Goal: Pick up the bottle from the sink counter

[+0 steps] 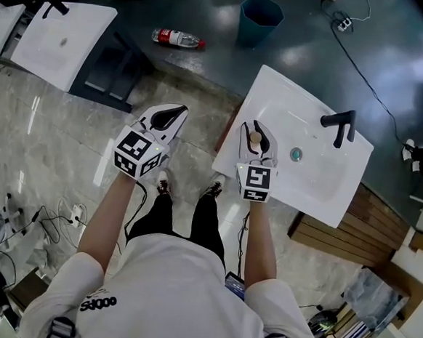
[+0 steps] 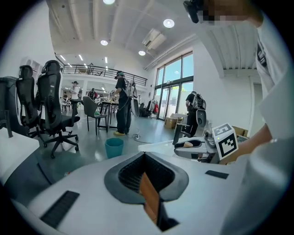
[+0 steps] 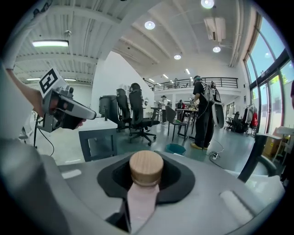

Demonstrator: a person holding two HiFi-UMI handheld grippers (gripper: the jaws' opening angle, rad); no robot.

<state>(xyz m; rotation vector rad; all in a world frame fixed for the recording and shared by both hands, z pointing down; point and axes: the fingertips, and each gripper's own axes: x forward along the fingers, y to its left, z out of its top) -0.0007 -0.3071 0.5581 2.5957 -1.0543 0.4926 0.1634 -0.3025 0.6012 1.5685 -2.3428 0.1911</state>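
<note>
Seen from the head view, the person is standing at the white sink bench (image 1: 280, 82) and is holding one set of tongs in each hand. The right tongs (image 1: 257, 130) are reaching over the left part of the bench, at centre frame, and are gripping the bottle (image 3: 146, 169). Its pale pink body is sitting pinched between the two jaws, which are standing partly closed around it, and its round wooden cap is pointing toward the jaw tips. Whether the bottle is resting on the bench or hanging clear of it cannot be told. The black faucet (image 1: 340, 127) is standing to the right of the tongs on the far side of the basin, and the drain (image 1: 296, 154) is lying between faucet and tongs. The left tongs (image 1: 173, 113) are hovering left of centre over the pale marbled floor (image 1: 68, 139), well apart from the bench. Their jaws are meeting at the tips and are holding nothing. A teal bin (image 1: 260, 19) is standing on the dark floor at the upper middle of the frame, with a red-labelled plastic container (image 1: 178, 38) lying to its left.
</note>
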